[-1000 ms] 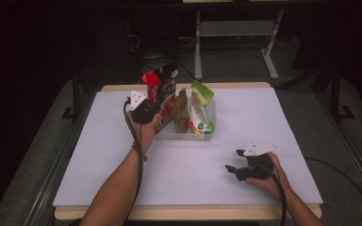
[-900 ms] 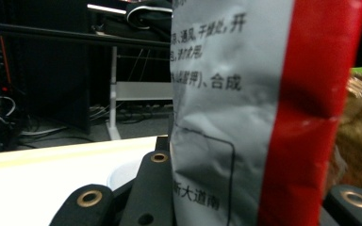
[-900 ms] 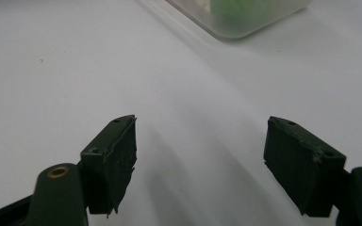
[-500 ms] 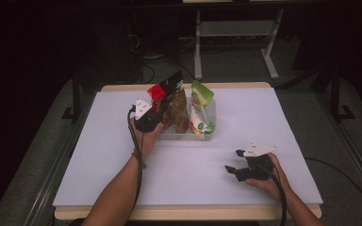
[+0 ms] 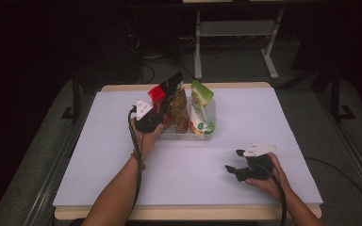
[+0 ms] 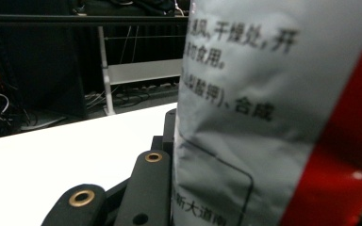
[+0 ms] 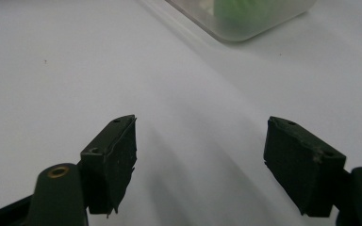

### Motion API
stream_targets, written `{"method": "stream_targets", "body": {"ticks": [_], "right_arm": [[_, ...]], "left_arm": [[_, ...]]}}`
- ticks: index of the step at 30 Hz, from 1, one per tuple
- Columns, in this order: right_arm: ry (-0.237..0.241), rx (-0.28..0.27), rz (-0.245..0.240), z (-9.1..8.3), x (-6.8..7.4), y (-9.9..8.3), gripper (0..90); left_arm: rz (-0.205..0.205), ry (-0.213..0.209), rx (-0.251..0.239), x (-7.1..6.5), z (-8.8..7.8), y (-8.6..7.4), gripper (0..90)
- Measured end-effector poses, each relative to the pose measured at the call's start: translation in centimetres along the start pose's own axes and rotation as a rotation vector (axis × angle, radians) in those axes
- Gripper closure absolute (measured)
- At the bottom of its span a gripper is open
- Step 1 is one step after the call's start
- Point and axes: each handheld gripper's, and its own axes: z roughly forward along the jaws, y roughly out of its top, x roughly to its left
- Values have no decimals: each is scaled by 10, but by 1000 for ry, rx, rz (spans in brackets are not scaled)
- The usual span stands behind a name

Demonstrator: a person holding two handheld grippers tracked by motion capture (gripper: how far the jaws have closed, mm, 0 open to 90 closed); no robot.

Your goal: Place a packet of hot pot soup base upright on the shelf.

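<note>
My left gripper (image 5: 156, 118) is shut on a red, black and silver snack packet (image 5: 164, 92), held upright at the left end of the clear plastic bin (image 5: 206, 135), against the brown packet (image 5: 180, 112). Its jaws have just been opening a little, with the packet still between them. In the left gripper view the packet (image 6: 273, 117) shows its silver back with printed text and a red stripe. A green packet (image 5: 201, 106) stands at the bin's right end. My right gripper (image 5: 234, 160) rests open on the white table at the front right, with nothing between its fingers (image 7: 113, 160).
The white table top (image 5: 99, 155) has a wooden edge at the front and back. Behind the table are a metal frame (image 5: 235, 33), cables and dark floor. In the right gripper view the bin's corner (image 7: 245, 26) lies just ahead of the jaws.
My left hand has brought the red packet down and a little right, against the brown packet at the bin. The right hand has stayed still.
</note>
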Motion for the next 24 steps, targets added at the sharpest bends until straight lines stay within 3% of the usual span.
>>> {"method": "stream_targets", "body": {"ticks": [8, 16, 24], "right_arm": [[-7, 2, -10, 0, 0, 0, 253], [-14, -2, -15, -2, 0, 0, 253], [-16, 0, -17, -2, 0, 0, 253]], "left_arm": [[-18, -13, 17, 0, 0, 2, 715], [7, -17, 58, 0, -2, 8, 689], [23, -26, 68, 3, -9, 14, 649]]}}
